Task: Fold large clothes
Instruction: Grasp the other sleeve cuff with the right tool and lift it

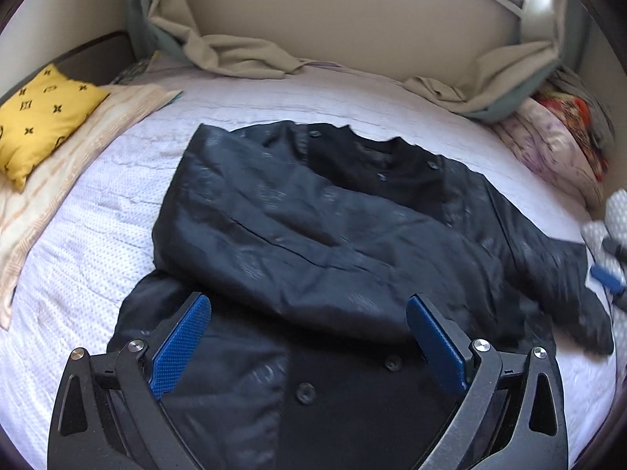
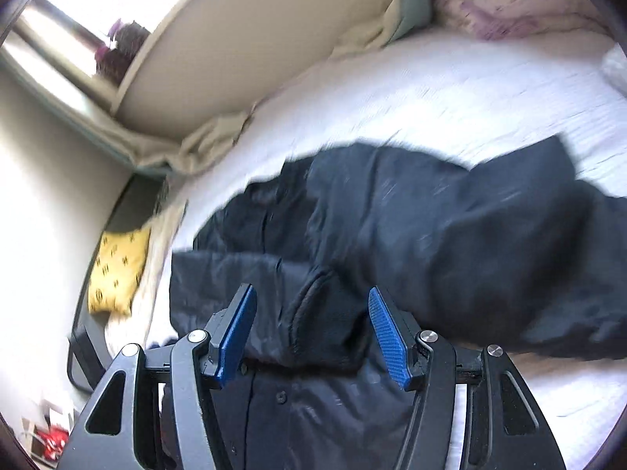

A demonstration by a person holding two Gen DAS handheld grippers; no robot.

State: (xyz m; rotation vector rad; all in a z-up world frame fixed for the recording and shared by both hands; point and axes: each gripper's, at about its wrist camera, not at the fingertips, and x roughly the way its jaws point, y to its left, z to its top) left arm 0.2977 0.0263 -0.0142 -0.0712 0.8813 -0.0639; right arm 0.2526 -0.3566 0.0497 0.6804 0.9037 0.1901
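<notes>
- Left gripper (image 1: 309,315) is hovering over the lower front of the jacket (image 1: 313,235); its jaws are standing spread wide, with nothing between the blue pads (image 1: 178,346)
- Right gripper (image 2: 311,323) is sitting low over the jacket (image 2: 431,243) too; its jaws are spread, and a dark ribbed cuff (image 2: 325,321) is lying between the pads (image 2: 386,333) without being pinched; whether cloth is touching either pad is not clear
- Jacket is lying on the white bed (image 1: 78,258), front up, buttons (image 1: 305,391) showing; one sleeve is lying folded across the chest, slanting from the left shoulder toward the lower right
- Collar is pointing toward the far wall; the hem is lying nearest the left gripper
- In the left view the right gripper (image 1: 605,274) is showing blurred at the right edge, beside the sleeve end
- Yellow cushion (image 1: 37,125) is resting on a striped cream cloth (image 1: 62,180) at the left of the bed, well apart from the jacket
- Beige sheet (image 1: 243,55) is lying bunched along the far wall; floral bedding (image 1: 556,149) is piled at the right
- Right view is blurred, so fine detail there is hard to read
</notes>
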